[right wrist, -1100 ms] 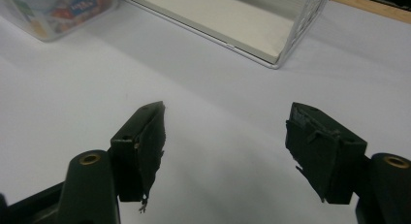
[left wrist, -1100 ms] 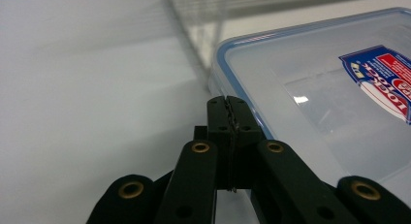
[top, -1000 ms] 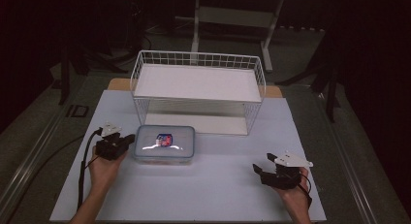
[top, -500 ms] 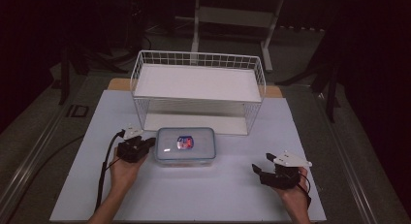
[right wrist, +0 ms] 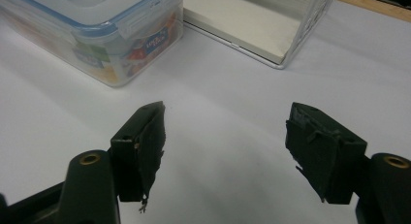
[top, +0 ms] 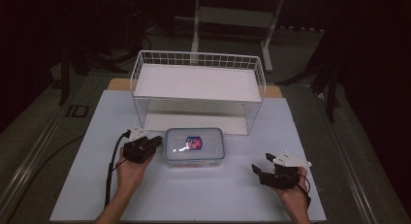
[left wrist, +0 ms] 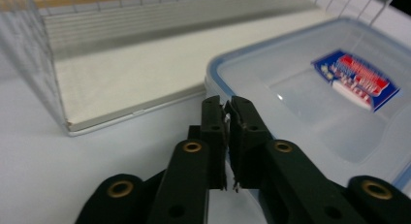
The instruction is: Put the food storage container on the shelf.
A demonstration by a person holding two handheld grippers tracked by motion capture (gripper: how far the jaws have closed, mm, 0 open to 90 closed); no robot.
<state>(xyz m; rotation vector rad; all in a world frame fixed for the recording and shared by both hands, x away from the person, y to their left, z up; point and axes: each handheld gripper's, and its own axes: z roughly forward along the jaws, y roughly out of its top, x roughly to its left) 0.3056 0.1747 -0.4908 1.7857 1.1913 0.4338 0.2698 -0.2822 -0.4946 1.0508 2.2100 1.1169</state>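
Observation:
A clear plastic box [top: 194, 145] with a blue-rimmed lid and a red and blue label lies on the white mat in front of the wire rack. My left gripper [top: 156, 140] is at the box's left edge. In the left gripper view its tips [left wrist: 225, 112] sit right at the rim of the box [left wrist: 315, 88]. The jaws have just been opening and stand a sliver apart, with nothing clearly between them. My right gripper [top: 261, 163] rests at the front right, jaws wide apart and empty [right wrist: 225, 132], aimed toward the box [right wrist: 92, 35].
A white wire rack [top: 198, 83] with two white shelves stands behind the box; its lower shelf [left wrist: 131, 73] is close to the left gripper. The white mat [top: 194, 200] covers the table. A black cable [top: 112, 170] trails from the left gripper.
The left hand and the box moved rightward together across the mat; the box now sits centred before the rack. The right hand stayed still.

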